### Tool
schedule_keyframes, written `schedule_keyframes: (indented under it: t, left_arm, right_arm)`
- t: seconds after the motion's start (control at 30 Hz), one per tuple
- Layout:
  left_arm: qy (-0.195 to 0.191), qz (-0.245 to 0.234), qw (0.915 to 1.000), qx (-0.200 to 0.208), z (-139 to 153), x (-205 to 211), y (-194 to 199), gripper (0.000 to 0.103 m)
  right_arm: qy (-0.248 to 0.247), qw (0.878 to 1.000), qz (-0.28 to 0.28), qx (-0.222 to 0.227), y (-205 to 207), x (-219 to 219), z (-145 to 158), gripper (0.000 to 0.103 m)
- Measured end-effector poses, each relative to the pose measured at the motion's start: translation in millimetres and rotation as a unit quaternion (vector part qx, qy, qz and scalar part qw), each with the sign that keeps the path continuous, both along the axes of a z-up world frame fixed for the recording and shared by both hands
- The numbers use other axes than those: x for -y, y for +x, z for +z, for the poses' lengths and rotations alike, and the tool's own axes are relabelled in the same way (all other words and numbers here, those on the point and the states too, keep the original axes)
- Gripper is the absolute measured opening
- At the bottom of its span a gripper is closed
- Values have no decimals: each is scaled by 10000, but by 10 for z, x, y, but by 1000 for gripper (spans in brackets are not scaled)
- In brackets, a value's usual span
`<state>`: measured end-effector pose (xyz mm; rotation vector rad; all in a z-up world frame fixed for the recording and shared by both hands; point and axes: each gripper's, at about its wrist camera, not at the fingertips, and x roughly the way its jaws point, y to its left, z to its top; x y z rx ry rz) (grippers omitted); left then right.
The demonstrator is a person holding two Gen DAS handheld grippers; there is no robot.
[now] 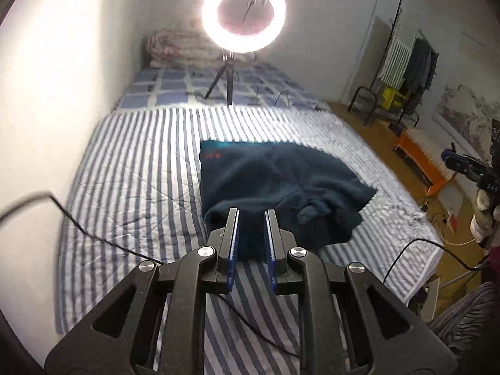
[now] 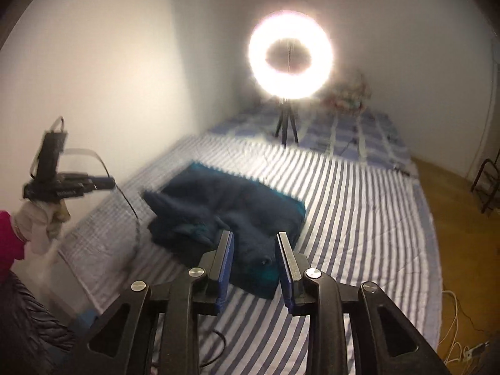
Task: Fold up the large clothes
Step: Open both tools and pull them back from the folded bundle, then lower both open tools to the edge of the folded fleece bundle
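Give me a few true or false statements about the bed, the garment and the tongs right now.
1. A dark teal fleece garment lies on the striped bedsheet. True.
2. The left tongs clamp the garment. False: their jaws stand apart, nothing between them.
3. A lit ring light stands on a tripod on the bed. True.
4. The right tongs hold a white towel. False: they are open and empty.

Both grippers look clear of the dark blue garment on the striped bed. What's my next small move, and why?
Probably bring the left gripper down to the rumpled near edge of the dark blue garment and square it. Both the left and the right gripper hang open and empty above it, and the bundle's near end looks bunched on the striped bedsheet.
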<state>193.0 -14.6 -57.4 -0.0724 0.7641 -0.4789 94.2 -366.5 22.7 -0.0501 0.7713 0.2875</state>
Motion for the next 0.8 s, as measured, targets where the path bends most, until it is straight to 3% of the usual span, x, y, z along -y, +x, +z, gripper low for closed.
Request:
schedule_keyframes:
  t: [0.07,0.1,0.13,0.2,0.37,0.5,0.57,0.7,0.8]
  left_arm:
    - [-196,65,9998,56,184,-125,-188,14]
    - [-293,93,9995,59,266,-173,-247,19]
    - [-402,119,9991,70,366,-230,-320,31]
    - [-601,186,9978,202,624,-345,-494,40]
    - [-916,177,9945,466,1321,-518,-800,41]
    - [-1096,206,9910,736,1846,-615,-989,52]
    - [-1102,228,9900,851,2069,-657,-1054,52]
    - [-1201,373,9875,948,2286,-734,-1069,60]
    - [-1309,442,9869,830,2186,-735,-944,67]
  right_arm:
    - [128,9997,50,214,-202,-2,279,29]
    - [167,9993,78,315,-289,-14,413,31]
    - [186,9990,101,393,-353,-30,512,37]
    - [251,9976,170,616,-527,-63,792,46]
    - [237,9929,324,1120,-855,-202,1361,47]
    - [367,9876,286,1499,-1014,-193,1794,54]
    - [337,9854,221,1653,-1055,-170,1949,56]
    - [431,9823,66,1819,-1059,-75,2203,64]
    - [719,9821,-21,1739,-949,24,2202,72]
